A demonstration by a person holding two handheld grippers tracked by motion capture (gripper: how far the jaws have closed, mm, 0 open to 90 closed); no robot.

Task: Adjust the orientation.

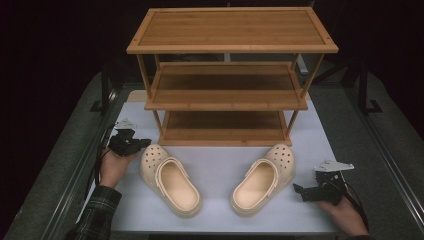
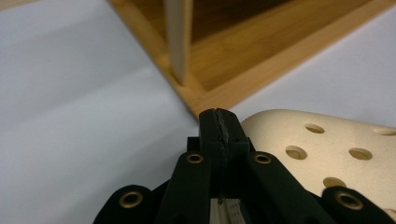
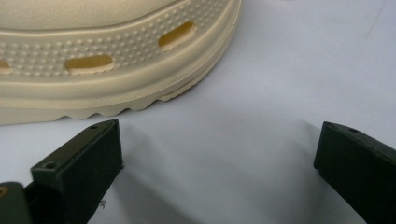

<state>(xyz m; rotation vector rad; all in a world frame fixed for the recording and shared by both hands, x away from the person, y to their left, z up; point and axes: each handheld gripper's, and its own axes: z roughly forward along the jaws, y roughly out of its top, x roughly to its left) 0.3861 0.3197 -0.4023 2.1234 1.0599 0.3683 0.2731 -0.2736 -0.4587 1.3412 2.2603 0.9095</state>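
Two cream clogs lie on the white mat in front of a three-tier wooden shoe rack (image 1: 227,85). The left clog (image 1: 170,179) has its toe toward the rack's left leg; the right clog (image 1: 262,179) angles toward the rack's right side. My left gripper (image 1: 144,143) sits just left of the left clog's toe, jaws pressed together with nothing between them (image 2: 220,128); the perforated toe (image 2: 327,149) lies beside it. My right gripper (image 1: 299,190) rests on the mat right of the right clog, jaws wide apart (image 3: 219,163), facing the clog's ridged sole (image 3: 116,88).
The rack's bottom shelf (image 2: 243,60) and one leg (image 2: 180,37) stand close ahead of the left gripper. The white mat (image 1: 220,165) has bare room between the clogs. Grey table surface and metal rails border the mat on both sides.
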